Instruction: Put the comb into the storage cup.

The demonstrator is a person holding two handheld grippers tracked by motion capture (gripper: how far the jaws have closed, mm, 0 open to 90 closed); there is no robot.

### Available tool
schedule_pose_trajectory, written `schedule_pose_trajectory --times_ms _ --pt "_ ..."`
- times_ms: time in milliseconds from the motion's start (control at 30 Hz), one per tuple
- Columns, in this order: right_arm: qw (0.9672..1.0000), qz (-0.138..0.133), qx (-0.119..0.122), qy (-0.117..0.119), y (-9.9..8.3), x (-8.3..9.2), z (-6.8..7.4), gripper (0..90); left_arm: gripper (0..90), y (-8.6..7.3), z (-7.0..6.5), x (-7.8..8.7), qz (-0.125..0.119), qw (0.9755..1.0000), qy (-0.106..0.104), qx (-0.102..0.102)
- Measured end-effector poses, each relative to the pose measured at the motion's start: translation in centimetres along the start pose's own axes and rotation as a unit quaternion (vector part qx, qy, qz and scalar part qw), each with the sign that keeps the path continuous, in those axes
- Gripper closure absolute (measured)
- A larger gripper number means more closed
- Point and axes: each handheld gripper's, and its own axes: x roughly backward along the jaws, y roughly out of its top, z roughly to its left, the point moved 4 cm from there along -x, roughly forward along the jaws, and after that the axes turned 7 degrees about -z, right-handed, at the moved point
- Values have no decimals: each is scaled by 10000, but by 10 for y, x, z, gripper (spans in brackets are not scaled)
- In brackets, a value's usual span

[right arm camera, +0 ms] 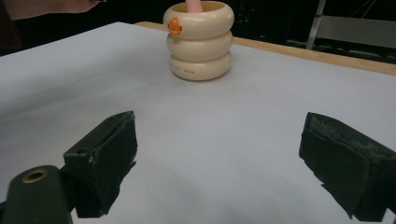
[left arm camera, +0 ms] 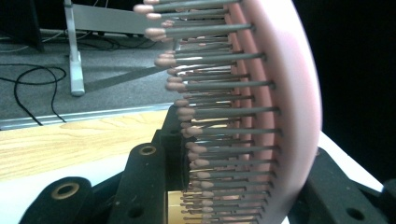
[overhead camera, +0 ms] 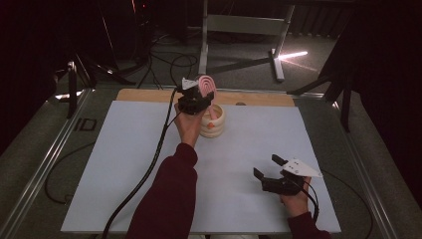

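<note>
You have the pink brush (overhead camera: 206, 84) clamped by its head in your left gripper (overhead camera: 195, 102), held up over the far middle of the white mat (overhead camera: 124, 164), just above and behind the cream holder (overhead camera: 213, 123). The left gripper view puts the bristles (left arm camera: 219, 112) right between the jaws, the pink back against one side. A pink piece (right arm camera: 194, 5) stands in the holder's mouth; whether it is this brush's handle you cannot tell from here. As a judgement, the pickup is done and you are at the holder: either the brush is half in or half out, and what is left is to seat it or lift it clear, then let go. Your right gripper (overhead camera: 271, 168) rests near the mat's right front, jaws spread wide with nothing in them, well apart from the holder and pointed toward it
</note>
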Motion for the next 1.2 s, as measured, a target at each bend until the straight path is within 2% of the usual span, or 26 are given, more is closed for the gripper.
schedule_pose_trajectory --times_ms 267,467,1200 --pt "10000 11 0 7 0 -1 1 115 634 -2 2 -2 -27 10000 43 3" --pt "10000 15 -10 16 0 -1 1 115 634 -8 5 -5 63 9999 100 12" --pt "10000 21 7 17 0 -1 1 115 635 -20 0 -9 70 9998 35 159"
